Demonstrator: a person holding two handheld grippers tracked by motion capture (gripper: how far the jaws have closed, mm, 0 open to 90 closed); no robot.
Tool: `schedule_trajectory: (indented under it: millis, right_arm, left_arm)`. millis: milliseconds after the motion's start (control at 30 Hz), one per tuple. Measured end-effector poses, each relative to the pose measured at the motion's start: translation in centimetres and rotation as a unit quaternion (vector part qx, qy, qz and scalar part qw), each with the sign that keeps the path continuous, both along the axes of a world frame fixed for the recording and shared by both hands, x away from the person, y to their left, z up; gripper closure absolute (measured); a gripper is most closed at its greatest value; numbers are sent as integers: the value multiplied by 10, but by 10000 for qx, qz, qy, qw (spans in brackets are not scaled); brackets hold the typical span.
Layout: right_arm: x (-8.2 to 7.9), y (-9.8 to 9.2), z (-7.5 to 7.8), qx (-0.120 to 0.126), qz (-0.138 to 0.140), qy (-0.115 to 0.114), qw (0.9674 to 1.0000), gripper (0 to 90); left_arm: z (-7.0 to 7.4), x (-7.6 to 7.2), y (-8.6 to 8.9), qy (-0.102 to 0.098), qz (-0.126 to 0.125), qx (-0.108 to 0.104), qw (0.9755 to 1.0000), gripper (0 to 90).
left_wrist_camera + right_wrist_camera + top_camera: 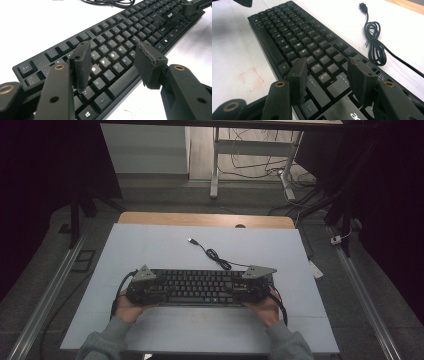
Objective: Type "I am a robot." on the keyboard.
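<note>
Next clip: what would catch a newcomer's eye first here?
A black keyboard lies across the near middle of the pale table, with a gripper over each end: the left gripper above its left keys, the right gripper above the right end, both with jaws apart and nothing clamped. Behind it, the keyboard's black cable runs coiled toward the table's far side, its plug lying loose.
</note>
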State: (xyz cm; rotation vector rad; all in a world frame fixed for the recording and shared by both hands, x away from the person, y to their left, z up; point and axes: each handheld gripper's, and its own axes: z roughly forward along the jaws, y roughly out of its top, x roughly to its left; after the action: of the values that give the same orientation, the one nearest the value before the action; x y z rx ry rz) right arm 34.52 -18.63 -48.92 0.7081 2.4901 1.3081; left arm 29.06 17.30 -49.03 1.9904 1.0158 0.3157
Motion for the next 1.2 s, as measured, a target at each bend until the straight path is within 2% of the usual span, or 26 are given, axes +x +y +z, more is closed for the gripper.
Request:
schedule_trajectory:
  millis: [467,800,1067,1200]
  right_arm:
    - [0,0,0,-30,-15,-6,10000,508]
    - [0,0,0,-42,-14,4,10000,508]
    - [0,0,-1,-81,-15,-1,10000,507]
    - [0,1,-1,-83,-12,5,10000,507]
  left_arm:
    - [1,4,7,-4,219,17,9998,463]
    - [-3,10,14,52,464,220,9987,493]
    - [-9,15,20,228,591,417,9971,555]
    - [-13,18,23,364,599,475,9964,619]
